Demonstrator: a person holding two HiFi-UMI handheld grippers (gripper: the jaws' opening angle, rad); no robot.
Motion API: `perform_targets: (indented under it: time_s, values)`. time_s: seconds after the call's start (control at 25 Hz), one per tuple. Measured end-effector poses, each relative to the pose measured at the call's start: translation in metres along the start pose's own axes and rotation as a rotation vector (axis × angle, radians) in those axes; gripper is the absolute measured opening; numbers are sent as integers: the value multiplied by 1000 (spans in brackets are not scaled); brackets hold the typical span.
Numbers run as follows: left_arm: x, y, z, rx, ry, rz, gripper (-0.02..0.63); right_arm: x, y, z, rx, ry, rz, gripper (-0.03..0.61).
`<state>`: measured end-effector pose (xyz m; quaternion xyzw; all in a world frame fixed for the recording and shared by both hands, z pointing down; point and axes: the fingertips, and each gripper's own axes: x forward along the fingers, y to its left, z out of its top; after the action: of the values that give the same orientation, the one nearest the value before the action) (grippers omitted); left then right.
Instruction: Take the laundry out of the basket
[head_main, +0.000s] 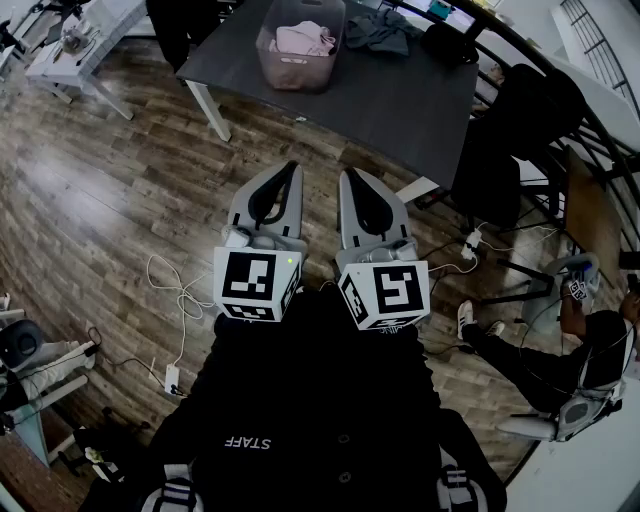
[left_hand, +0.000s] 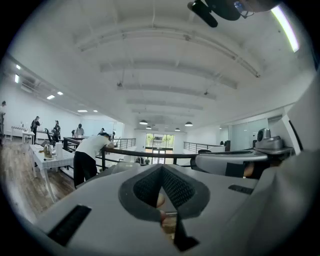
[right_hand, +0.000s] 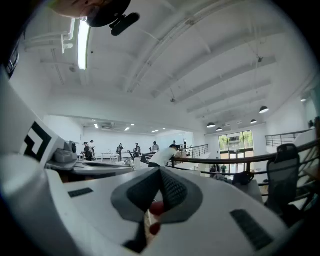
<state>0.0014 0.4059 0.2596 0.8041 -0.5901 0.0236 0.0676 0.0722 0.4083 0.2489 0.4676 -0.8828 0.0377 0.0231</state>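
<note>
A clear plastic basket (head_main: 300, 62) holding pink laundry (head_main: 305, 38) stands on the dark table (head_main: 400, 95) at the top of the head view. My left gripper (head_main: 291, 168) and right gripper (head_main: 346, 177) hang side by side over the wooden floor, well short of the table, pointing toward it. Both are shut with nothing between their jaws. In the left gripper view my left gripper (left_hand: 161, 169) faces the open room, and so does my right gripper (right_hand: 160, 171) in the right gripper view. Neither gripper view shows the basket.
A grey garment (head_main: 385, 28) and a dark item (head_main: 450, 42) lie on the table beyond the basket. A black chair (head_main: 510, 130) stands at the table's right, and a seated person (head_main: 590, 350) is further right. Cables (head_main: 175, 290) trail across the floor. A white desk (head_main: 85, 40) is far left.
</note>
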Motion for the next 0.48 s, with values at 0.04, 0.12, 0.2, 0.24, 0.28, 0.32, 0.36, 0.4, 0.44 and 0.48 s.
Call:
perform_targets:
  time_s: [0.04,0.12,0.2,0.24,0.28,0.32,0.36,0.4,0.44,0.48]
  values:
    - [1,0,-1,1,2,-4,0,1,0,0,10,-7,-3,15]
    - [1,2,-2,1,4,-11,0,4,0,0,30,-19,-9,14]
    - [2,5,-4,0,2,-16,0,7,1,0,43,-25,-17,15]
    - [1,7,-5,0,-1,-18,0,8,1,-1,43,-26,-23,14]
    - [1,9,-5,2,-7,-17,0,9,2,-2,41,-25,-27,15]
    - [-1,12,-5,5,-13,-15,0,10,3,-3,38,-24,-32,14]
    - [-2,15,-5,10,-21,-11,0,11,4,-4,36,-22,-37,14]
    - [-3,19,-5,15,-27,-6,0,13,5,-6,33,-20,-42,15]
    - [-3,22,-5,17,-30,-3,0,15,6,-8,32,-16,-46,14]
    - [-4,26,-7,17,-28,0,0,17,7,-11,31,-12,-50,15]
